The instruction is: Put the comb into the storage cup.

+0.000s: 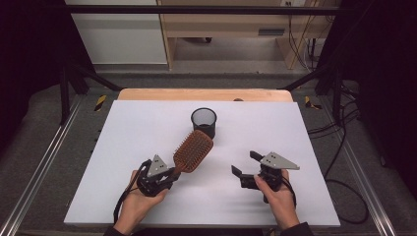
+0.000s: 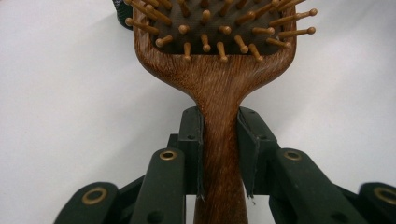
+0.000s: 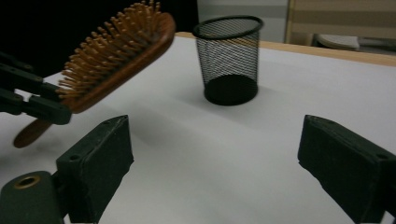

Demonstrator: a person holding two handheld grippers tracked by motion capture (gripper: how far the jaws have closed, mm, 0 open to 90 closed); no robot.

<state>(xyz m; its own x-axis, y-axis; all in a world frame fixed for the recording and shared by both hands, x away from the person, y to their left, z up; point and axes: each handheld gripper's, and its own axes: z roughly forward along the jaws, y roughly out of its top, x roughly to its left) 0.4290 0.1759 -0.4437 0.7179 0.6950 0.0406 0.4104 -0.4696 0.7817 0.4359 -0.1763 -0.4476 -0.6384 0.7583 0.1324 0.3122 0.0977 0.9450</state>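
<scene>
Two grippers are over the white tabletop [image 1: 147,128], each held in a hand. The left gripper [image 1: 173,172] is clamped on the neck of a wooden brush [image 1: 193,150], its jaws pressed against either side of the handle just below the head, as the left gripper view shows close up [image 2: 219,93]. The brush is held off the tabletop, tilted, with its bristles facing up and its head pointing toward a black mesh cup [image 1: 203,122]. The cup stands upright near the middle of the tabletop, just beyond the head of the brush. In the right gripper view the brush [image 3: 116,56] hangs to the left of the cup [image 3: 229,60], apart from it. The right gripper [image 1: 245,163] is to the right of the brush, its jaws spread wide with nothing between them.
</scene>
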